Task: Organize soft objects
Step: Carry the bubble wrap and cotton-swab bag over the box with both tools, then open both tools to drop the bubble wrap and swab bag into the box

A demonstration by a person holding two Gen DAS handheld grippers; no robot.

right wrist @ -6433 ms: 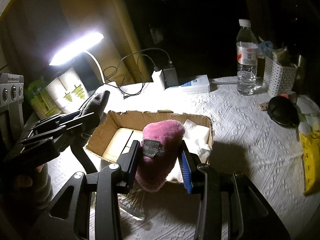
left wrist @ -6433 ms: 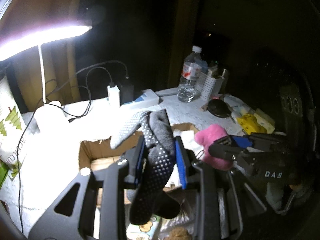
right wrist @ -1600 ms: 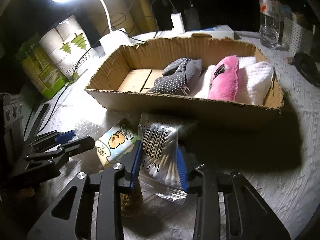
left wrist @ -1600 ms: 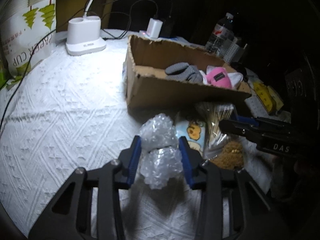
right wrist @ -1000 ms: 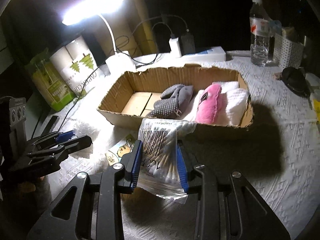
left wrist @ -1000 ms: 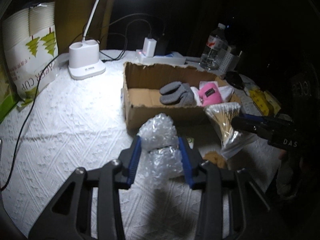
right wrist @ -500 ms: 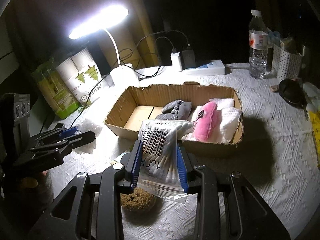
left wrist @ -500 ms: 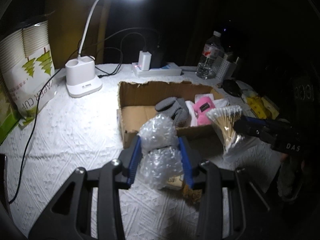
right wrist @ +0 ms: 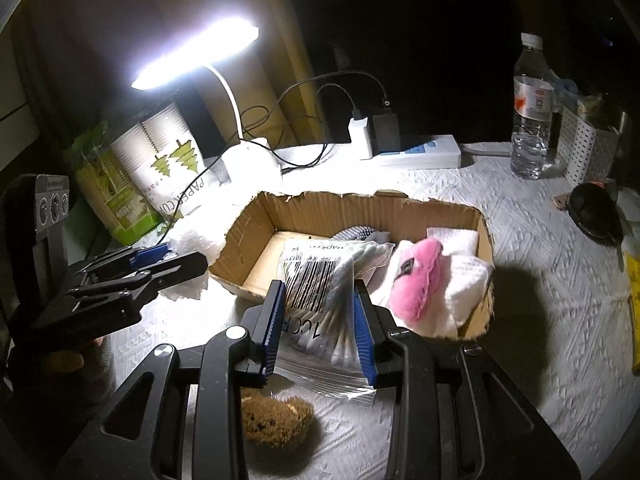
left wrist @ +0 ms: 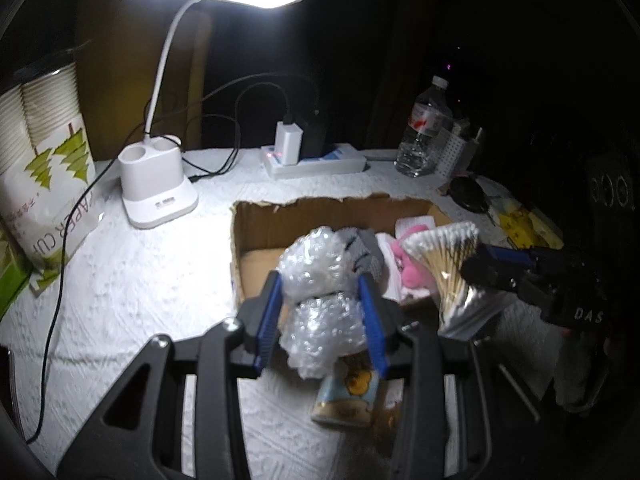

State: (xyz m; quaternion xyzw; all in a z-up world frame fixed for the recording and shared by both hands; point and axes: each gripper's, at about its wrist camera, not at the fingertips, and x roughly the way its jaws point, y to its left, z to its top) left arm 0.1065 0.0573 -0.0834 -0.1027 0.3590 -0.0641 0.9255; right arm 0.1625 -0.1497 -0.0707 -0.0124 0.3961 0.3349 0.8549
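The room is dark apart from a white lamp (left wrist: 160,184) glowing over a desk (right wrist: 532,280) covered in a white embossed cloth. Along the back edge of the desk stand a power strip (right wrist: 420,154), a water bottle (right wrist: 532,112) and a white perforated basket (right wrist: 588,152); a pack of paper cups (left wrist: 44,168) stands at the left edge. In the middle of the desk sits an open cardboard box (right wrist: 360,208) holding a grey dotted glove (right wrist: 356,234), a pink plush piece (right wrist: 420,280) and white cloths (right wrist: 464,284).

The left gripper (left wrist: 322,316) is partly closed, its blue pads pressing a wad of bubble wrap (left wrist: 320,292) held above the box's near edge. The right gripper (right wrist: 320,328) is likewise partly closed on a clear bag of cotton swabs (right wrist: 320,300), also raised at the box's near side. On the cloth beneath lie a brown sponge (right wrist: 276,420) and a small cartoon-printed packet (left wrist: 348,392).
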